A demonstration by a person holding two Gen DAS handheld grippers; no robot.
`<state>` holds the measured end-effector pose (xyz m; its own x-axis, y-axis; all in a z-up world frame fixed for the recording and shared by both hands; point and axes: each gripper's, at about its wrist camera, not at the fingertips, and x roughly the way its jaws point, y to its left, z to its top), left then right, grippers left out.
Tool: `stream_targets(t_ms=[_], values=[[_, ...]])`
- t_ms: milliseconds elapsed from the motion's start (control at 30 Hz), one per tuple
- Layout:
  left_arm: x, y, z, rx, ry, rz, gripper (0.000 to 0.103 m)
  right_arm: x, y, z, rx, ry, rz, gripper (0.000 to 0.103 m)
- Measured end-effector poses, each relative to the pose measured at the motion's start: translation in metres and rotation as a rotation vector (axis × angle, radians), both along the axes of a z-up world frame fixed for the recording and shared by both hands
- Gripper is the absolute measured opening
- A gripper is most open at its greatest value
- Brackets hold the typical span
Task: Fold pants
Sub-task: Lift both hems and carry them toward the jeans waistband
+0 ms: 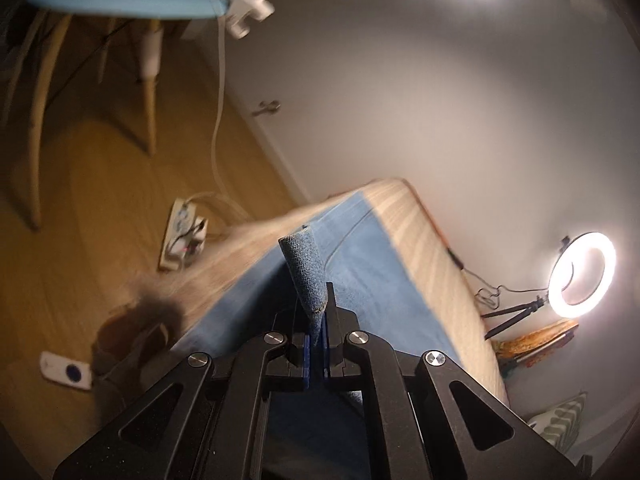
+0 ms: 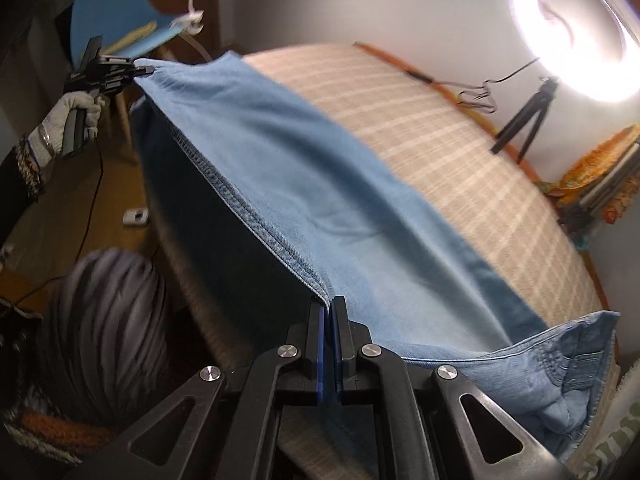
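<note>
Two grippers, both clamped on one pair of blue denim pants [image 2: 320,184].

Left gripper [image 1: 316,320]: fingers pressed together on a rolled tab of denim that stands up past the fingertips. Ahead of the fingers, the rest of the cloth slopes down onto a bed with a striped beige cover [image 1: 424,240]. Seen from the right wrist view, this gripper [image 2: 140,70] grips the far corner of the cloth, held by a gloved hand [image 2: 74,118].

Right gripper [image 2: 327,312]: fingers all but touching, nipping the stitched seam edge at their tips. The seam runs straight away from the fingers toward the left gripper, the cloth taut between the two (motion blur softens detail). Right of the fingers, the waistband end [image 2: 572,356] lies bunched on the bed [image 2: 440,128].

Ring light [image 2: 576,28] on a tripod, beyond the bed to the right.
</note>
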<state>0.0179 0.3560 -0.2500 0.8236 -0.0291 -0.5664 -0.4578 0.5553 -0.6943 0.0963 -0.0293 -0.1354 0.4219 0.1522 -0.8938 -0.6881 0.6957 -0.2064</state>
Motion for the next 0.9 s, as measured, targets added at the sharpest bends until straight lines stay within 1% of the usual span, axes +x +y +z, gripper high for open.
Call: stream_targets(t_ms=[33,100,167,233,267,333,367,433,500,567,633,667,767,833,900], values=[[-0.005,0.0,-0.01,-0.013,0.009,0.009,0.003,-0.001,0.001,-0.005,-0.007,0.008,0.0,0.001],[-0.007,-0.001,-0.017,-0.017,0.011,0.013,0.003,-0.001,0.001,-0.013,-0.011,0.029,-0.006,0.001],[-0.009,-0.003,-0.02,-0.022,0.003,0.015,0.003,-0.002,0.002,-0.017,-0.019,0.04,-0.005,0.001],[-0.005,-0.006,-0.019,-0.003,0.007,0.01,0.003,-0.002,0.0,-0.02,-0.022,0.052,-0.011,0.001],[-0.004,-0.006,-0.019,0.0,0.007,0.002,0.003,-0.004,0.0,-0.02,-0.021,0.055,-0.014,0.001],[-0.002,-0.004,-0.019,-0.026,0.002,-0.01,0.003,-0.004,-0.001,-0.018,-0.02,0.056,-0.02,0.001],[-0.001,-0.002,-0.017,-0.044,-0.005,-0.018,0.003,-0.005,0.0,-0.016,-0.018,0.049,-0.021,0.001],[-0.001,0.003,-0.01,-0.054,-0.009,-0.037,0.003,-0.005,0.001,-0.004,-0.001,0.021,-0.026,0.001],[0.002,0.004,-0.003,-0.028,0.003,-0.065,0.005,-0.001,-0.002,0.008,0.028,0.006,-0.04,0.001],[0.004,-0.001,-0.002,0.032,0.045,-0.086,0.006,0.001,-0.004,0.014,0.045,0.003,-0.046,0.001],[0.001,-0.007,-0.008,0.056,0.079,-0.08,0.007,-0.002,-0.004,0.008,0.038,0.018,-0.043,0.001],[-0.001,-0.008,-0.012,0.057,0.084,-0.074,0.007,-0.004,-0.002,0.004,0.031,0.026,-0.042,0.001],[-0.01,-0.007,-0.021,0.028,0.069,-0.043,0.008,-0.009,-0.003,-0.014,0.01,0.062,-0.04,0.001],[-0.011,-0.006,-0.018,0.028,0.075,-0.041,0.009,-0.011,-0.004,-0.024,-0.001,0.08,-0.039,0.001],[-0.015,-0.006,-0.015,0.023,0.08,-0.036,0.01,-0.013,-0.007,-0.028,0.0,0.091,-0.044,0.001]])
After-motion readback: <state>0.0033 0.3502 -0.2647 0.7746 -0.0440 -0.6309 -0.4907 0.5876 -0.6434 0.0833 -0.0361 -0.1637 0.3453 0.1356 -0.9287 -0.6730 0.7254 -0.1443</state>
